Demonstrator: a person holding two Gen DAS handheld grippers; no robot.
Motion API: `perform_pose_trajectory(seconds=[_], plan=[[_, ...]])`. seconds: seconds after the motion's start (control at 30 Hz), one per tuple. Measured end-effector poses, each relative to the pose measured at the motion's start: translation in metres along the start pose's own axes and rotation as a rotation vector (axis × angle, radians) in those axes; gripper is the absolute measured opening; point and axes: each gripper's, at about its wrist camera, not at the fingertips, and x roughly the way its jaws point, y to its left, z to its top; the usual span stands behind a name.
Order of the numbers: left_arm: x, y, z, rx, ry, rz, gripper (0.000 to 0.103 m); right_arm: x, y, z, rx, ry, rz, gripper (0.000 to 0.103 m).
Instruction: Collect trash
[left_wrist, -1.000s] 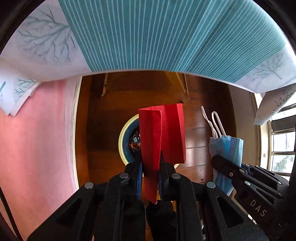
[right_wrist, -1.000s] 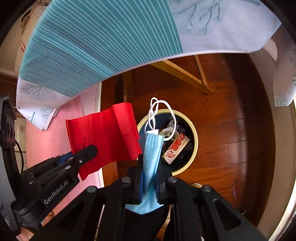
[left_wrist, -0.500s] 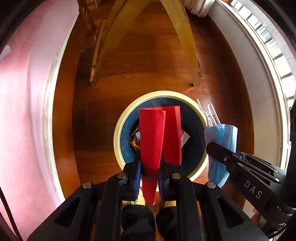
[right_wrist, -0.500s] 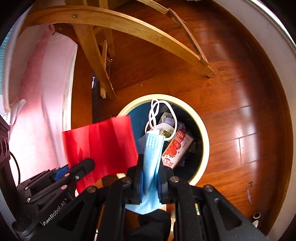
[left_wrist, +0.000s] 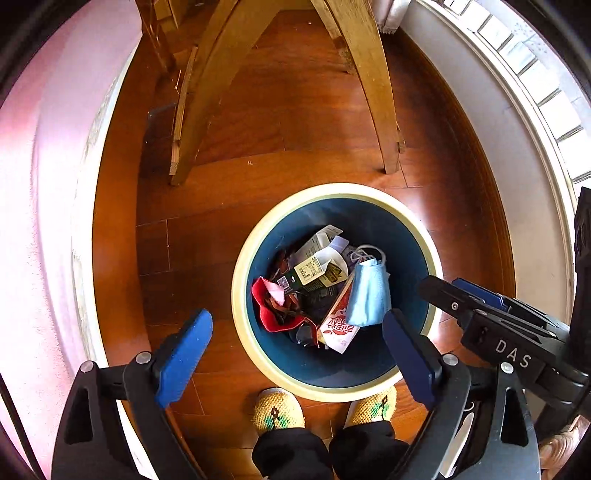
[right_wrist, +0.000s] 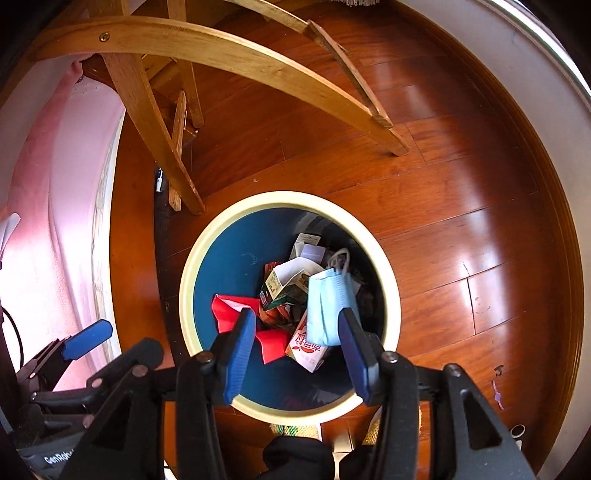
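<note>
Both grippers are pointed down over the bin (left_wrist: 334, 384) — left gripper (left_wrist: 295, 354) and right gripper (right_wrist: 297, 341) opening, nothing gripped. Red paper (left_wrist: 266, 314) and face mask (right_wrist: 327, 308) are inside already — "DAS" is printed on the right gripper.

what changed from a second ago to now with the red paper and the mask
Both grippers came down over the bin. The left gripper let go of the red paper, the right gripper the blue mask; both now lie in the bin, jaws opening, nothing between them. The bin stayed put.
</note>
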Motion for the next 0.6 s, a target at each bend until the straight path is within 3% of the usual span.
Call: perform_pose_trajectory(seconds=[0.33,0.6], plan=[[-0.048,0.002,-0.004,-0.023,-0.05,-0.003,0.092,-0.042,0.005,-0.007,0.017,-0.04,-0.009,0.048],[-0.112,0.002,0.005,-0.04,-0.101,-0.011,0.092,-0.102,0.023,0.0,0.015,-0.09,0.009,0.048]])
